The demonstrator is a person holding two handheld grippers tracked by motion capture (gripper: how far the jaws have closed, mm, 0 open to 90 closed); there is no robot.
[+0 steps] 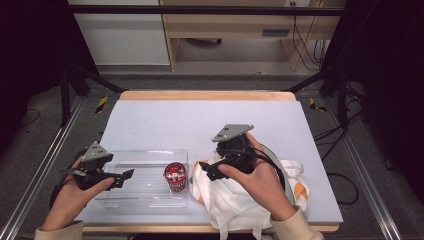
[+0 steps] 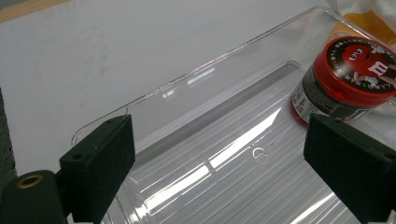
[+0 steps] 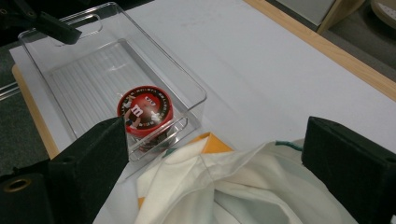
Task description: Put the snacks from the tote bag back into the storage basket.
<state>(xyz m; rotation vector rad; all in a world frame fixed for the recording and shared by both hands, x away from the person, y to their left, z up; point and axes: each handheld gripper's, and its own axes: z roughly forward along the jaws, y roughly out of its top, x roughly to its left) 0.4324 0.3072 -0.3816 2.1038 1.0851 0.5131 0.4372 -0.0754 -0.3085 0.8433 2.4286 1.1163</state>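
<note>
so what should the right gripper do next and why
Probably lower the right gripper onto the white cloth bag and close. Its jaws are open just above the bag's gathered folds, while the red-lidded candy jar already sits in the clear plastic tray, so the bag looks like the next source.

I see clear ribbed plastic rectangular tray [image 1: 145, 175] on pale grey mat [image 1: 200, 125] over wooden tabletop [image 1: 200, 95]. Small round jar with red printed lid [image 1: 175, 174] upright at tray's right end. Crumpled white cloth bag with orange patch [image 1: 235, 200] just beside that end. Black cables [image 1: 310, 50] on floor beyond table.
</note>
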